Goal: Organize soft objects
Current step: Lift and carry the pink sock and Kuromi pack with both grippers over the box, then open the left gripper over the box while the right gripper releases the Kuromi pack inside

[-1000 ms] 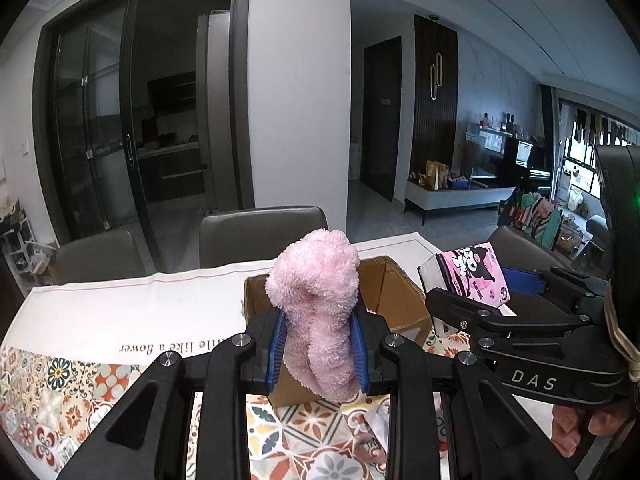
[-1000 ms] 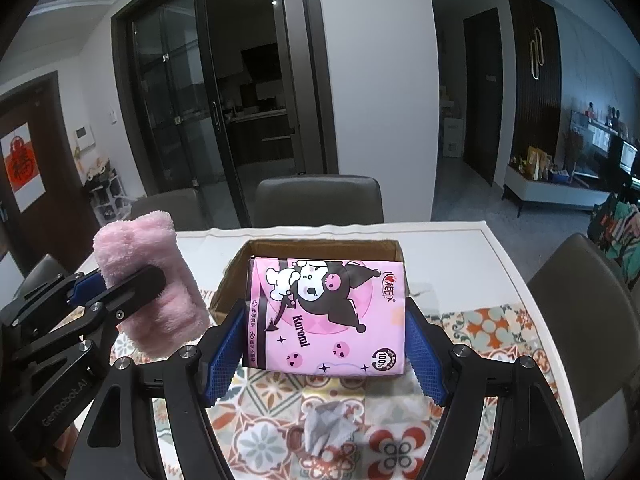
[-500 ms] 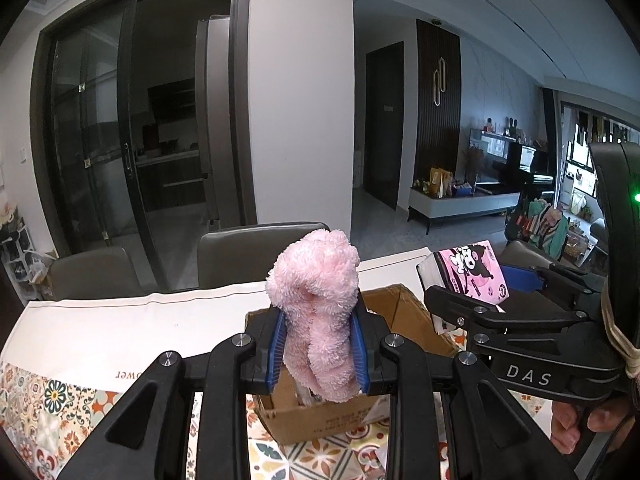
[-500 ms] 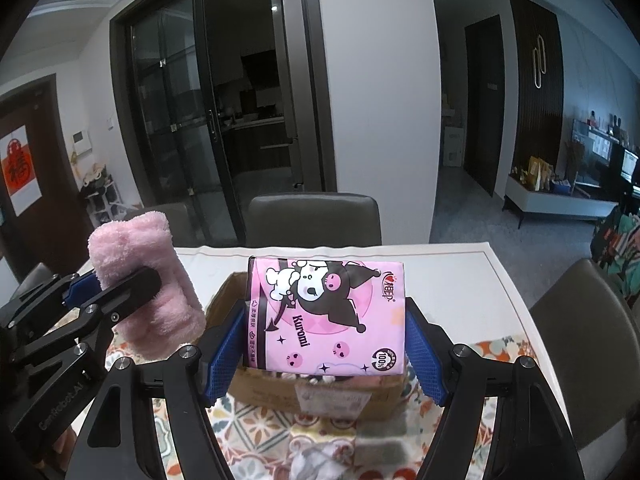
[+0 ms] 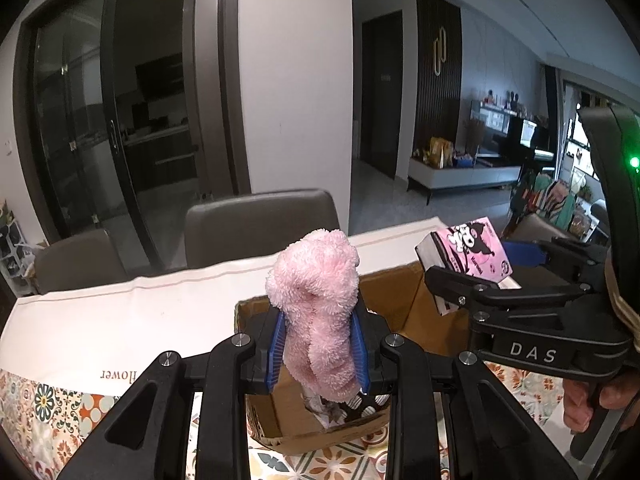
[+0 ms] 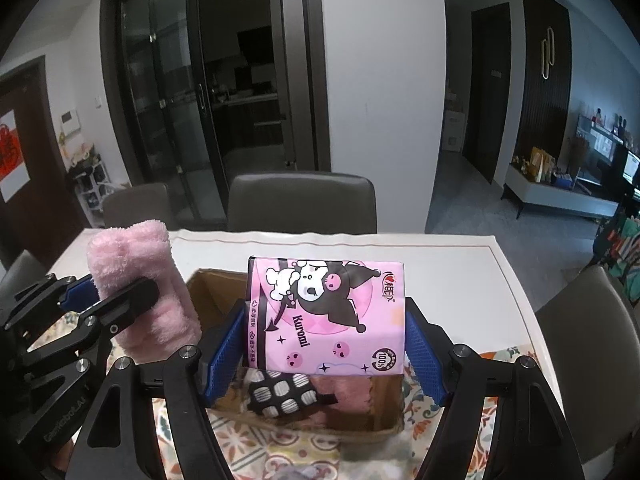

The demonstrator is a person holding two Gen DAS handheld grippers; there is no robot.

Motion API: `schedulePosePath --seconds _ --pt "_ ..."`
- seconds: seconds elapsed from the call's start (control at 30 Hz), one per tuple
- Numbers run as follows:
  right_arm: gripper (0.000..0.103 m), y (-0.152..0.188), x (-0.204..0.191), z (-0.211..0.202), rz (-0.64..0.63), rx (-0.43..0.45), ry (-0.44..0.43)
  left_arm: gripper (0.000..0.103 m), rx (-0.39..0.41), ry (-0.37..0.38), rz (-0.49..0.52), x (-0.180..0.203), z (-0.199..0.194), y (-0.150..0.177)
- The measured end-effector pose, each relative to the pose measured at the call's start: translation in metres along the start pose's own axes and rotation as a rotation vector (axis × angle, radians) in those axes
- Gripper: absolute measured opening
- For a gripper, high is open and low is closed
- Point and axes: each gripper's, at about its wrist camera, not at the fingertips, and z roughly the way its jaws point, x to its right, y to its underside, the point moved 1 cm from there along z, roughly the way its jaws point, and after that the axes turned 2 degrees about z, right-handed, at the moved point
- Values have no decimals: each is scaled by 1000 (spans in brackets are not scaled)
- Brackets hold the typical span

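Note:
My left gripper (image 5: pixel 318 350) is shut on a fluffy pink towel roll (image 5: pixel 316 312), held upright over the open cardboard box (image 5: pixel 400 292). The right gripper (image 6: pixel 325 344) is shut on a pink Kuromi tissue pack (image 6: pixel 328 316), which hangs above the same box (image 6: pixel 208 284). Inside the box lie a black-and-white patterned soft item (image 6: pixel 284 394) and something pink (image 6: pixel 344 390). In the right wrist view the towel roll (image 6: pixel 140 288) and left gripper (image 6: pixel 112 308) sit to the left; in the left wrist view the tissue pack (image 5: pixel 468 252) sits to the right.
The box stands on a table with a white cloth (image 5: pixel 120 312) and a patterned tile-print mat (image 5: pixel 40 408). Grey chairs (image 6: pixel 302 208) line the far side, and another chair (image 6: pixel 584 320) stands at the right. A person's hand (image 5: pixel 592 400) holds the right gripper's handle.
Both grippers have moved forward toward the box with their loads and dropped a little. The box now sits directly beneath them, and its contents have come into view.

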Motion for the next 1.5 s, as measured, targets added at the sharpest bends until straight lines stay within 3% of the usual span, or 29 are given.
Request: schedulePosePath --seconds 0.47,0.7,0.87,1.5 --pt "74 10 7 51 -4 -120 9 30 -129 23 31 3 48 19" --pt "75 16 11 59 8 -159 6 50 -137 31 35 8 53 24" --pt "76 19 11 63 17 -179 -2 56 -138 18 33 6 49 24" --pt "77 27 2 20 36 -94 26 59 -89 -65 -30 2 -5 28"
